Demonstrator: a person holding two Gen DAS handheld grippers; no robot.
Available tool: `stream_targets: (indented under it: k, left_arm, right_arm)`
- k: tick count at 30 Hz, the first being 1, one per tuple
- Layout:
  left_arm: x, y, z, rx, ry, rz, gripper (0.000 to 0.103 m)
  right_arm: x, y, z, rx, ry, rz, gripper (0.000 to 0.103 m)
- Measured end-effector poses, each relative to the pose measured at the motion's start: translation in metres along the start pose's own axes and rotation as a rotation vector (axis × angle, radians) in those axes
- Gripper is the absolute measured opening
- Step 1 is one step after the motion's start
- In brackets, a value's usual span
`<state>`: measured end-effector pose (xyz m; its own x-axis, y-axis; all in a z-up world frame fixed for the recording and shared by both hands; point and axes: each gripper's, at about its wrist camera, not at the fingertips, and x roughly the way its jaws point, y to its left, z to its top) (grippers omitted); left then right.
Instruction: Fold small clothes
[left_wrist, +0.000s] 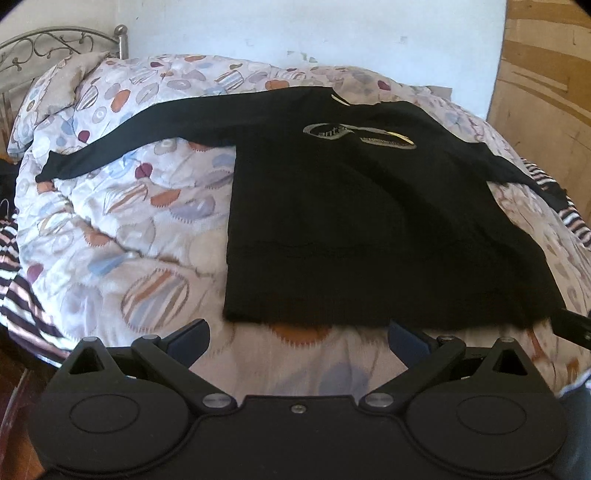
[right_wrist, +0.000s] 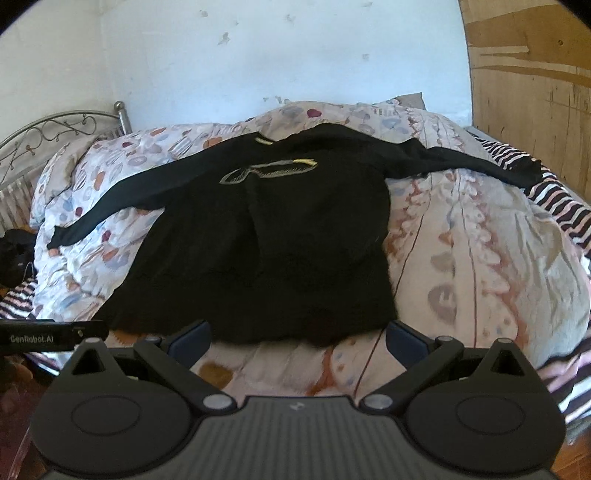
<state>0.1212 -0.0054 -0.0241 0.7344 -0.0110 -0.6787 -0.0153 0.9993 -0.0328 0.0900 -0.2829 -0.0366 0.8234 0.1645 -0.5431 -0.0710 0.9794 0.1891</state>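
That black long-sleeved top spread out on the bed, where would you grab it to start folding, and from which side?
I'd probably take the black top by a cuff. Its long sleeve lies stretched out flat on the quilt, well clear of the body, so the thin end is easy to pinch. The left tool, open now, could come in from the left and carry that sleeve across the chest. The right sleeve would follow.

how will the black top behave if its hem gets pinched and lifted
Likely floppy: the black top follows the quilt's bumps, so it should sag from the pinch. Probably light, being thin knit lying flat. Its spread sleeves would likely trail and drag rather than lift together.
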Motion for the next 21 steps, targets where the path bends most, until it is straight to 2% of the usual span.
stream_targets:
  k: [7,12,17,21]
  left_arm:
    - [0.029,-0.022,0.049,0.043,-0.03,0.034,0.102]
    - [0.052,-0.045,0.081,0.073,-0.057,0.027,0.102]
    - [0.08,-0.069,0.105,0.084,-0.082,0.015,0.102]
    - [0.103,-0.083,0.114,0.07,-0.093,0.011,0.102]
  right_arm:
    - [0.026,-0.039,0.036,0.019,-0.026,-0.041,0.103]
    - [0.046,-0.074,0.065,0.037,-0.047,-0.097,0.103]
    - [0.068,-0.109,0.091,0.051,-0.074,-0.141,0.103]
    - [0.086,-0.146,0.108,0.085,-0.127,-0.181,0.103]
